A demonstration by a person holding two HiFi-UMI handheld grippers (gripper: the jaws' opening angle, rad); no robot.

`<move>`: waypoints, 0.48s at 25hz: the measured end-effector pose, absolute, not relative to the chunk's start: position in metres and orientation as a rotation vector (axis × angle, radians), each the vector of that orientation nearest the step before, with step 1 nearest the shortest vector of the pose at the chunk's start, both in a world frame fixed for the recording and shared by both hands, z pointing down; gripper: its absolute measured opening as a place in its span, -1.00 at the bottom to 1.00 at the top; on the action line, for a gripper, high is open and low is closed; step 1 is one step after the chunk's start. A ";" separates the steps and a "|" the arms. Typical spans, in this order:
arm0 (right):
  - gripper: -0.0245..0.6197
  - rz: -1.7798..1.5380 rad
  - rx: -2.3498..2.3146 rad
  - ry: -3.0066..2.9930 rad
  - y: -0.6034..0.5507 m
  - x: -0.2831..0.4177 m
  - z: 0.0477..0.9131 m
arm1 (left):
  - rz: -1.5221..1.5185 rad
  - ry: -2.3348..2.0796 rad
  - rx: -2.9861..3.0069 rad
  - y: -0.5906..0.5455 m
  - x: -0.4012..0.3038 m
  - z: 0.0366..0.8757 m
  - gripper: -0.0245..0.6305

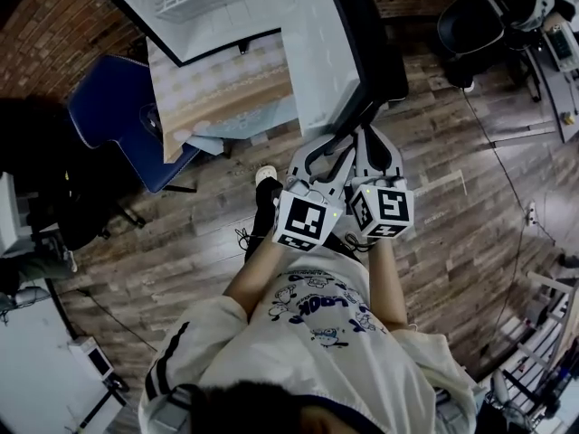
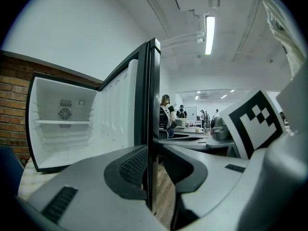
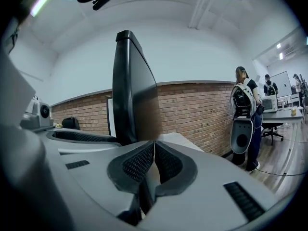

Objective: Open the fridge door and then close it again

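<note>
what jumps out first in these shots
The small fridge at the top of the head view stands wide open, white inside. Its black door juts out toward the person, and the left gripper has the door's edge between its jaws. The right gripper, jaws together with nothing in them, sits just beside it, close to the door's outer face.

Glossy black fridge door [image 3: 132, 90], wood-plank floor [image 1: 452, 242], rough brick wall [image 3: 192, 109].

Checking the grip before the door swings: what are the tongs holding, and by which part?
The left tongs grip the fridge door by its free vertical edge; the right tongs are shut, empty.
</note>
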State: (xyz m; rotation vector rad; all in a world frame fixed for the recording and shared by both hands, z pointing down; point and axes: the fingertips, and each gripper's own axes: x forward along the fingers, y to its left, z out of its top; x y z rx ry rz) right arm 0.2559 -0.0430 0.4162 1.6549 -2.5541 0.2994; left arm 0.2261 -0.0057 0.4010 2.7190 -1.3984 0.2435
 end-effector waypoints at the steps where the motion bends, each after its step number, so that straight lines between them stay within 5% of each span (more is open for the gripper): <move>1: -0.82 0.301 1.636 -2.565 -0.041 0.250 0.417 | 0.242 -1.418 2.708 -0.005 0.220 0.401 -0.63; 12: -0.82 0.320 1.419 -2.691 -0.029 0.193 0.418 | 0.238 -1.597 2.593 0.002 0.169 0.402 -0.60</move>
